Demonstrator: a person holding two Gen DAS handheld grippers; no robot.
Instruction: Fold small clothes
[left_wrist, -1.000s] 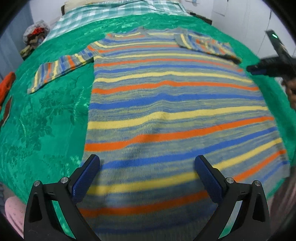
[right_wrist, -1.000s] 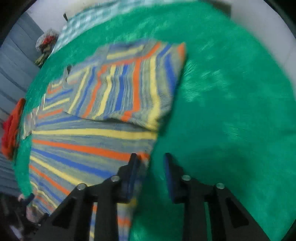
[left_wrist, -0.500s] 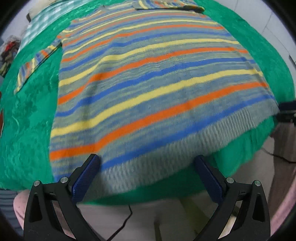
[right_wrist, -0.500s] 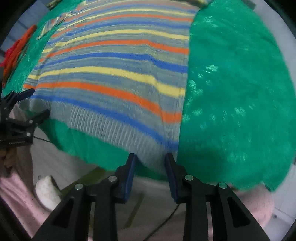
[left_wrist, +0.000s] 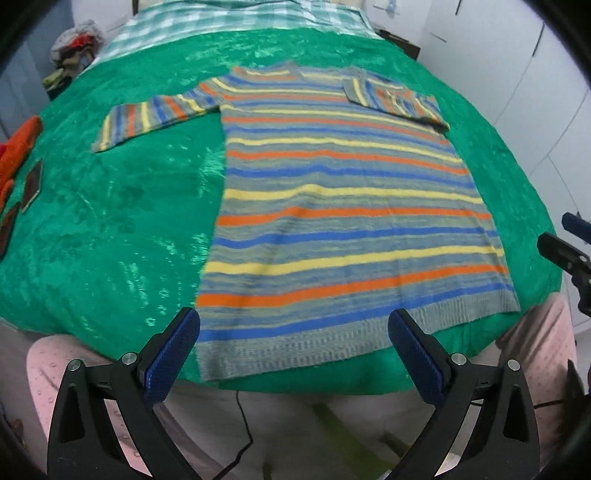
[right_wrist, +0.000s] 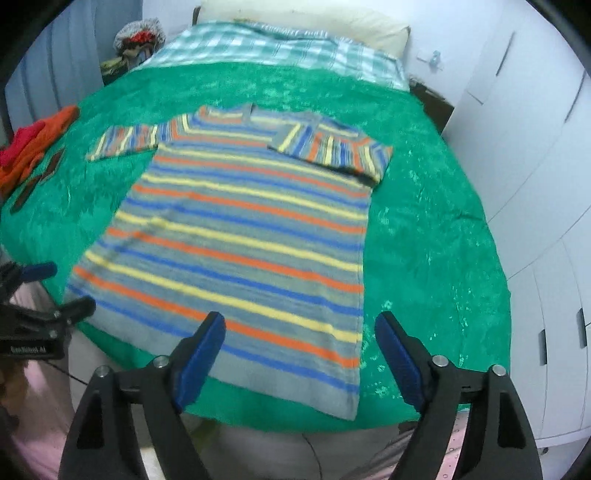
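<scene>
A striped sweater (left_wrist: 343, 206) in grey, blue, yellow and orange lies spread flat on a bed covered with a green blanket (left_wrist: 110, 229), its ribbed hem along the bed's near edge and its neck toward the far end. One sleeve (left_wrist: 155, 118) stretches straight out to the left across the blanket; the other sleeve (right_wrist: 332, 151) is folded in over the chest at the right shoulder. The left tool (left_wrist: 293, 350) hangs just off the near edge of the bed in front of the hem, its blue-padded fingers (left_wrist: 171, 354) spread wide and holding nothing. The right tool (right_wrist: 299, 354) hovers over the sweater's lower right corner, its jaws likewise wide apart and empty, one pad over the knit and the other over bare blanket. A heap of red and orange clothes (right_wrist: 33, 147) sits at the blanket's left edge, with a few dark flat pieces (left_wrist: 31, 184) beside it. A checked sheet (right_wrist: 273, 48) and a pillow (right_wrist: 306, 22) lie at the head of the bed; white wardrobe doors (right_wrist: 535, 166) stand to the right.
</scene>
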